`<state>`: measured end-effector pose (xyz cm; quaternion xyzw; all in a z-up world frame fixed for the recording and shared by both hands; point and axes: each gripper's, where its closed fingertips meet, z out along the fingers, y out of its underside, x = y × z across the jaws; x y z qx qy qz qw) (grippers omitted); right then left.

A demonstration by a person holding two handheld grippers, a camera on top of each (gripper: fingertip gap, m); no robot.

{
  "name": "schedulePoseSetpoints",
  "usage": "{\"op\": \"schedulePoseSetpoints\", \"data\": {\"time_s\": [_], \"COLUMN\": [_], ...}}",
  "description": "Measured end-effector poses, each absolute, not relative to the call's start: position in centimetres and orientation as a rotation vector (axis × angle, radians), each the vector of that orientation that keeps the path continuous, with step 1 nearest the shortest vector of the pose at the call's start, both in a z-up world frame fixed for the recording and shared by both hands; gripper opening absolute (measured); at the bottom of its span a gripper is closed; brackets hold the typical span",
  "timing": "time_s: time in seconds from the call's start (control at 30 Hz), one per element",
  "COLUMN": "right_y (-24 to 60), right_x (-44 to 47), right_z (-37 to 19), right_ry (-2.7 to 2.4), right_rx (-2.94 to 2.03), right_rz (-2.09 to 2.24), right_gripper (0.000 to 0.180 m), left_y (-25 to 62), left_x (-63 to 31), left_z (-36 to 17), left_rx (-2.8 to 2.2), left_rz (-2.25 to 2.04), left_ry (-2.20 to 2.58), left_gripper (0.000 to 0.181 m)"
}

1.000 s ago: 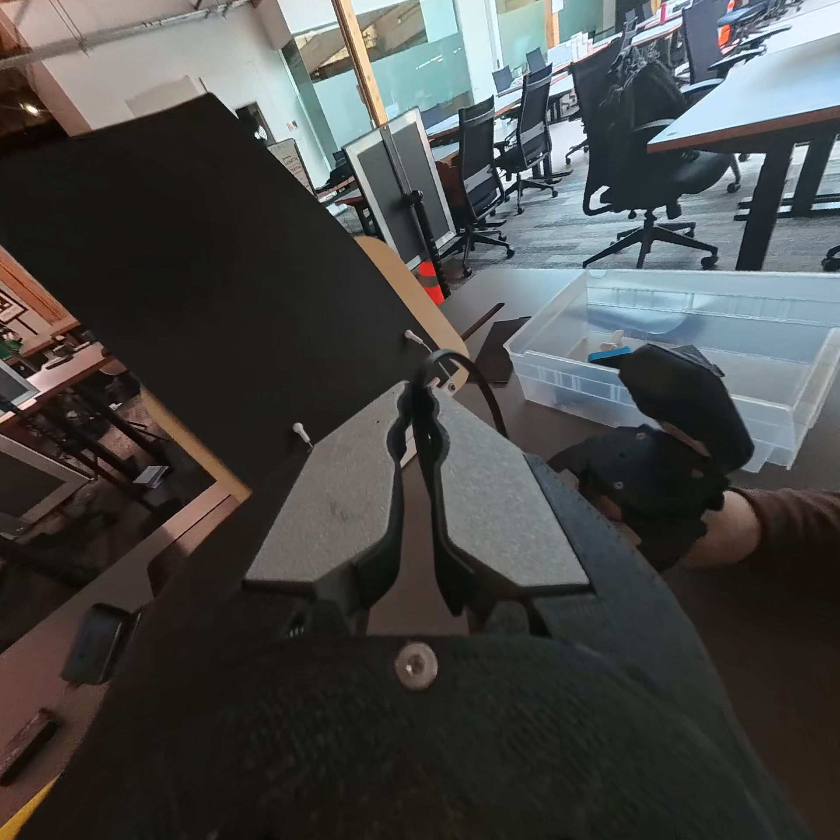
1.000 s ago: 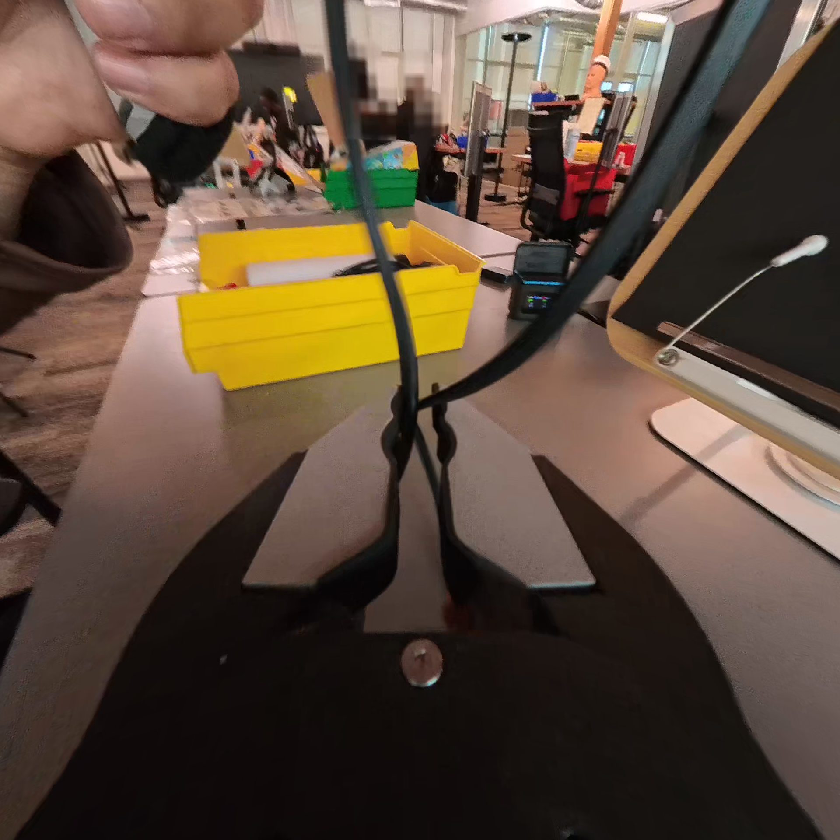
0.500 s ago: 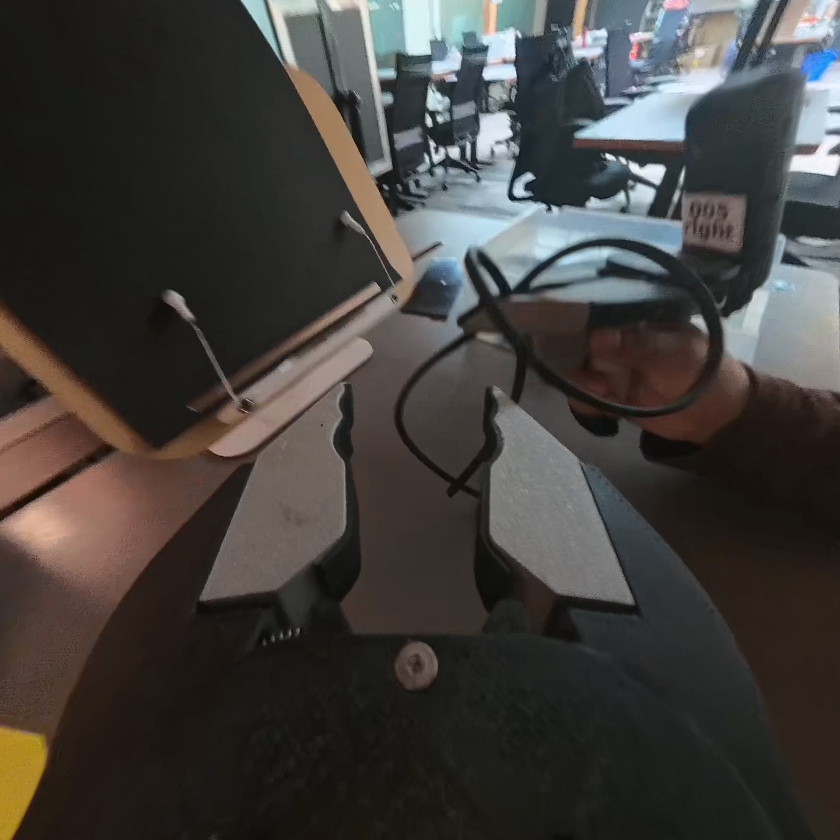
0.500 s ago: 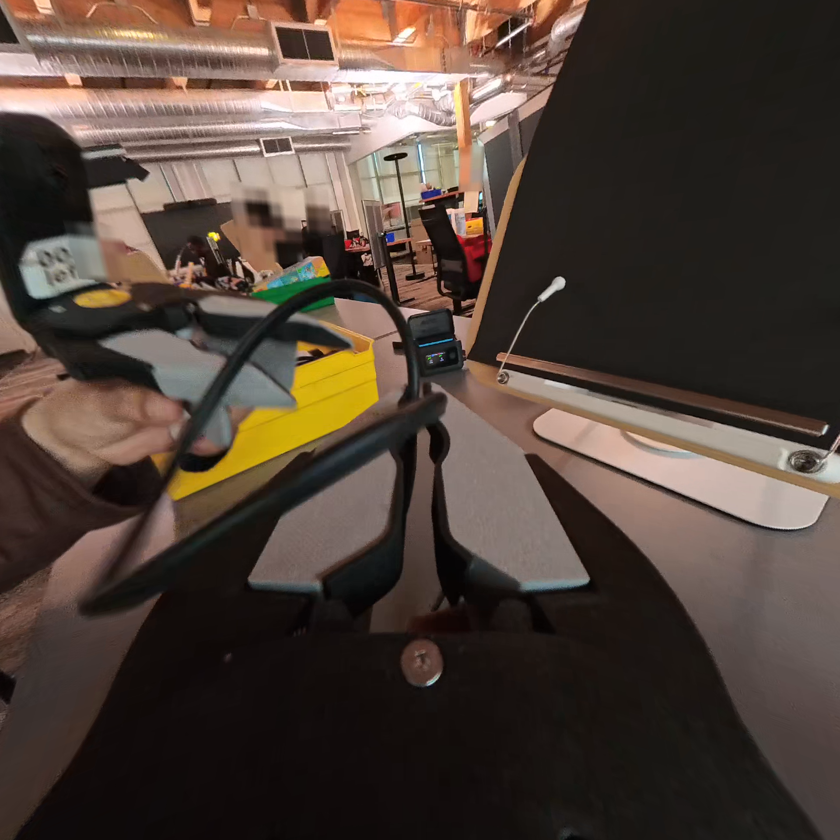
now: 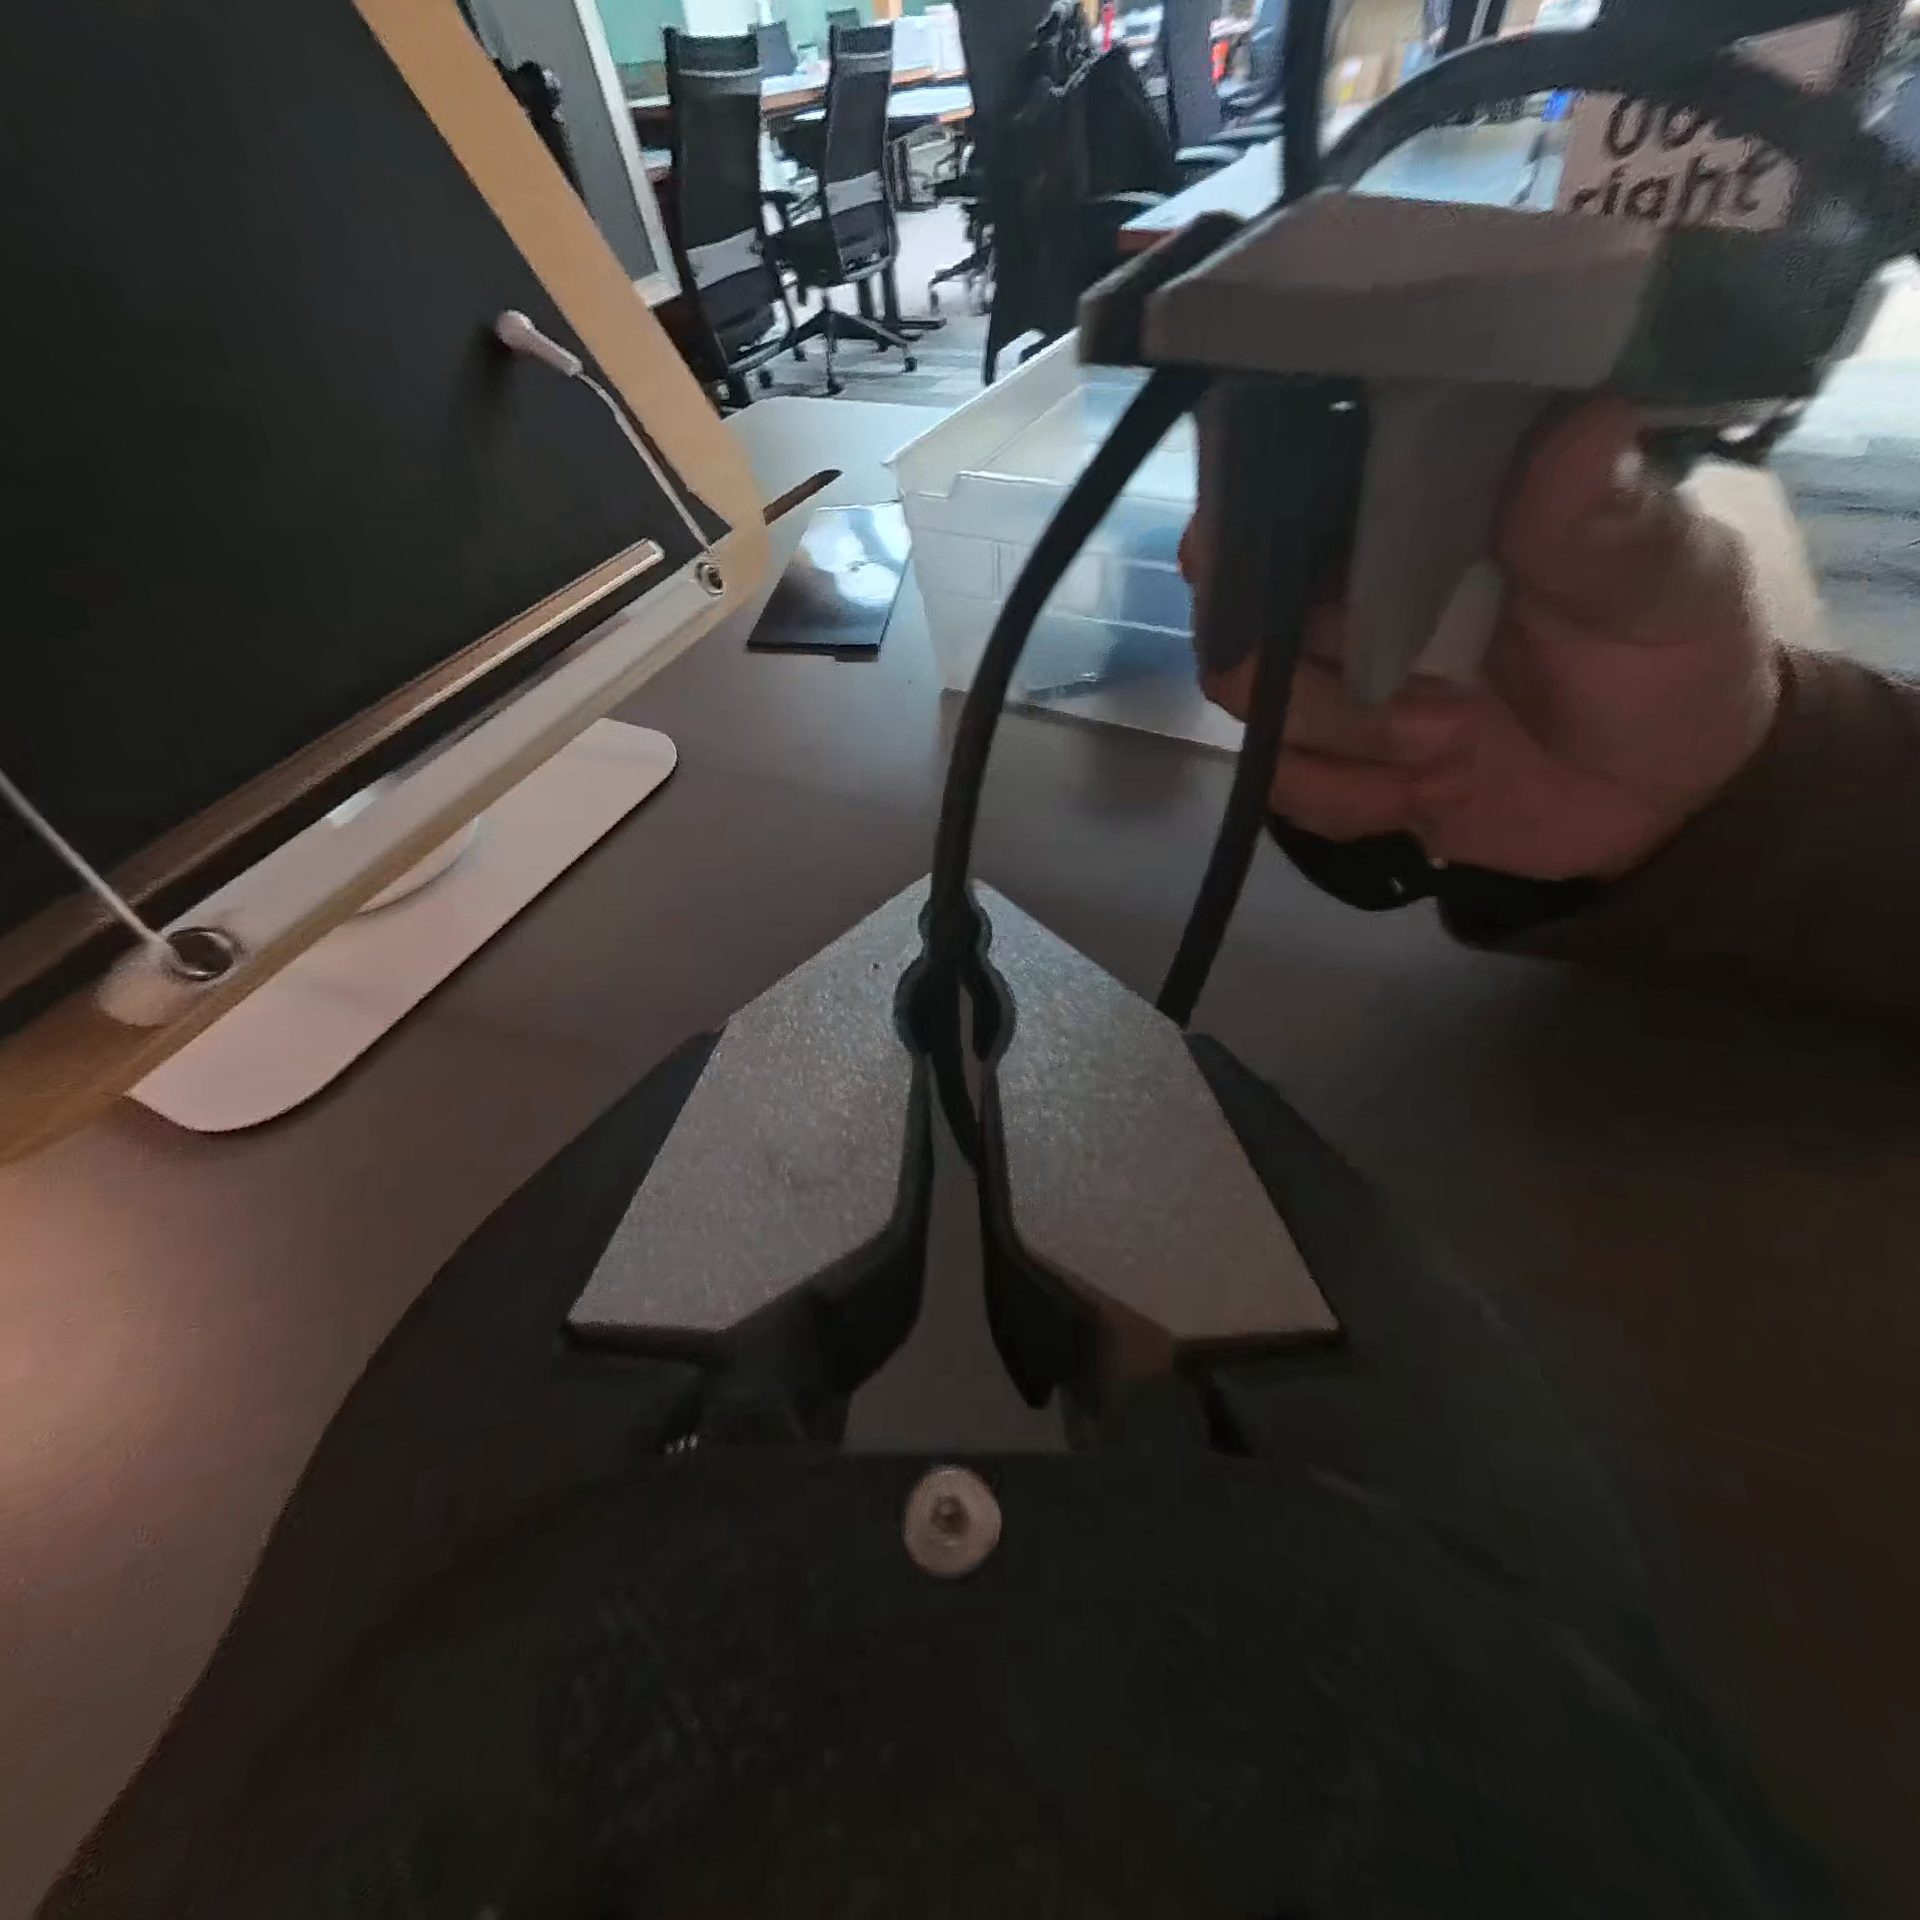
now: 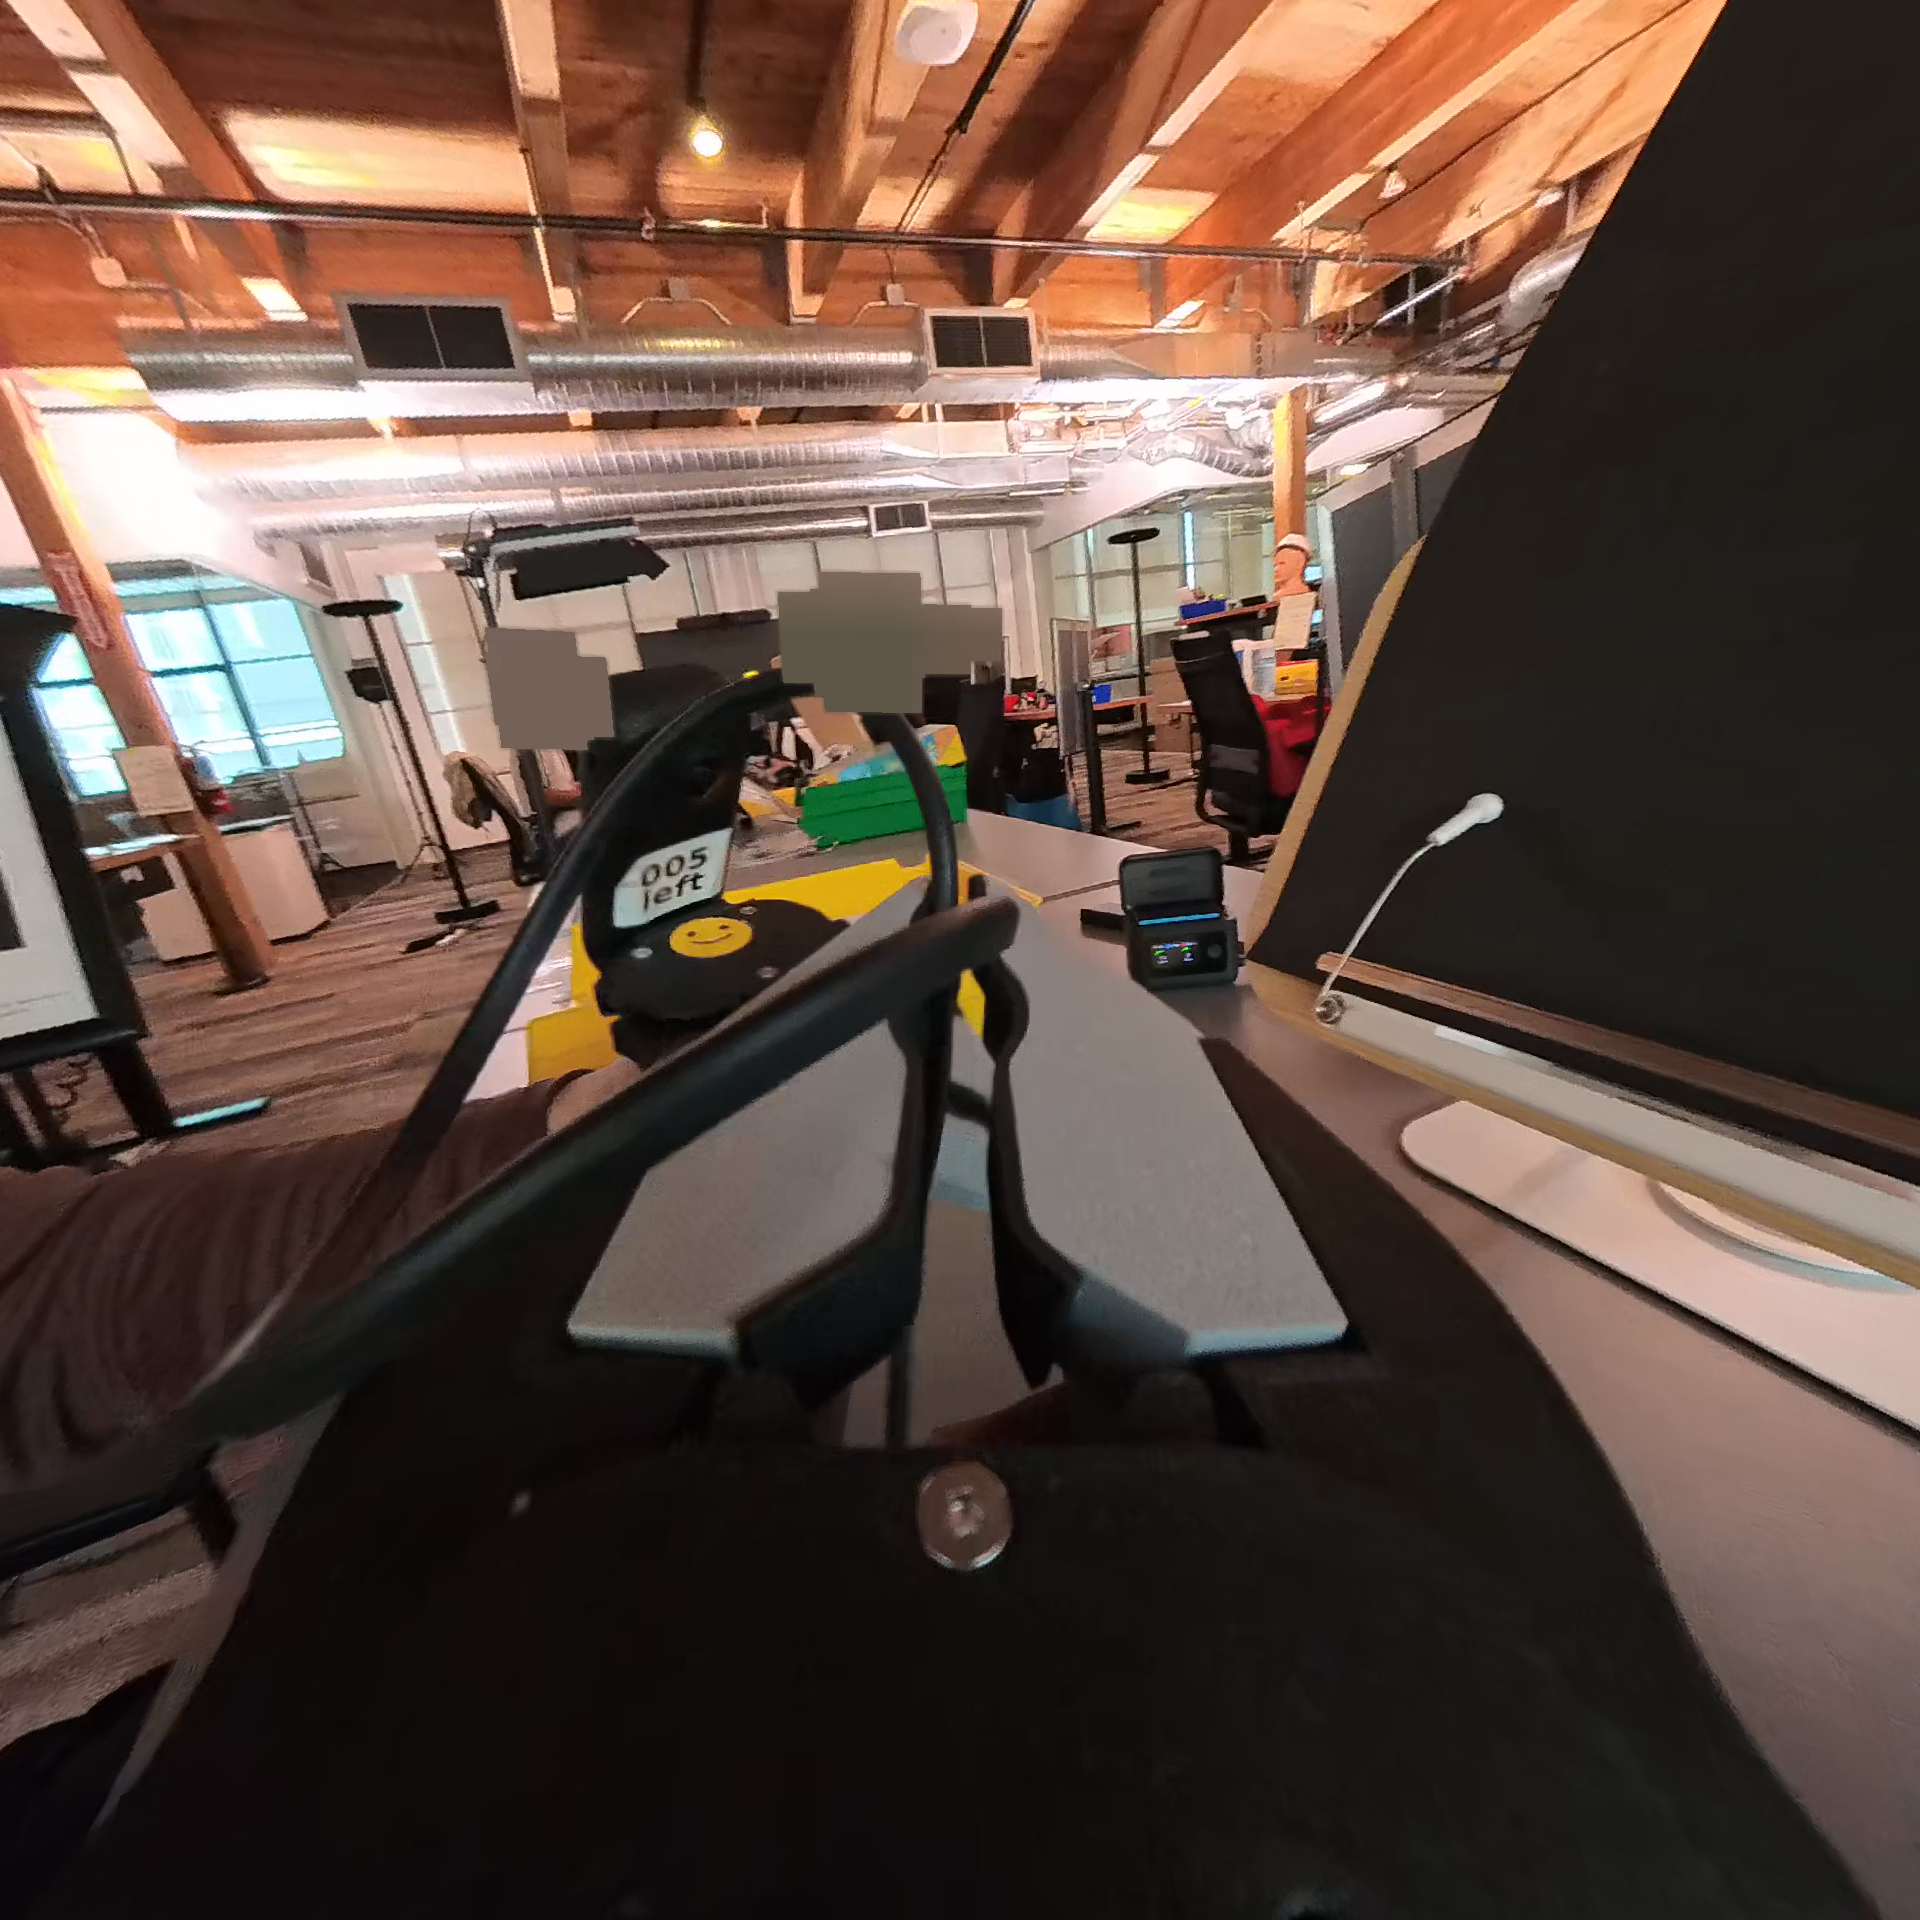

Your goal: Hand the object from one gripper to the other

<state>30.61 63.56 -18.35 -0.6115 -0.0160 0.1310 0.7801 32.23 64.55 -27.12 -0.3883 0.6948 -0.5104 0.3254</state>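
Note:
A black cable loops between both grippers above the dark table. My left gripper is shut on one strand of it at the fingertips. My right gripper, held by a hand, sits up and to the right, side-on, with the cable passing through its tips. In the right wrist view my right gripper is shut on the cable, which arcs left and up. The left gripper's body shows just beyond, with a white label and a yellow sticker.
A black board on a wooden-edged stand with a white base stands close at the left. A clear plastic bin is behind the cable. A yellow bin and a small black device sit farther along the table. The gap from one gripper's tips to the other's is roughly 9 cm.
My left gripper was open half a second ago and has closed on the cable. The right gripper kept its hold and has come closer, higher and to the right.

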Motion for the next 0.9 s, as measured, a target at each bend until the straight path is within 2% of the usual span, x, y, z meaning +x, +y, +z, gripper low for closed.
{"op": "schedulePoseSetpoints", "data": {"time_s": [0.1,0.17,0.23,0.4,0.47,0.5,0.73,0.9], "right_y": [63.6,63.6,63.8,64.6,64.8,64.8,64.4,64.3], "right_x": [30.7,30.5,30.3,28.8,28.2,27.9,28.5,29.6], "right_z": [-18.6,-18.8,-19.0,-19.8,-20.2,-20.3,-20.0,-20.6], "right_ry": [-0.049,-0.064,-0.072,-0.135,-0.165,-0.175,-0.159,-0.107], "right_rx": [-1.344,-1.354,-1.367,-1.402,-1.422,-1.426,-1.407,-1.417], "right_rz": [0.252,0.254,0.253,0.233,0.225,0.236,0.236,0.258], "right_gripper": [0.0,0.001,0.0,0.002,0.002,0.002,0.001,0.007], "left_y": [64.0,63.9,63.3,60.5,59.7,59.7,62.7,65.8], "left_x": [31.0,30.4,29.7,29.1,29.2,29.5,31.4,31.7], "left_z": [-26.8,-26.5,-26.2,-28.1,-29.4,-29.7,-28.9,-26.3], "left_rx": [-1.02,-1.016,-1.0,-0.909,-0.87,-0.873,-1.042,-1.073], "left_rz": [-1.449,-1.511,-1.598,-1.485,-1.369,-1.333,-1.361,-1.368], "left_ry": [1.845,1.852,1.871,2.023,2.072,2.057,1.886,1.695], "left_gripper": [0.0,0.031,0.048,0.063,0.055,0.037,0.001,0.0]}}
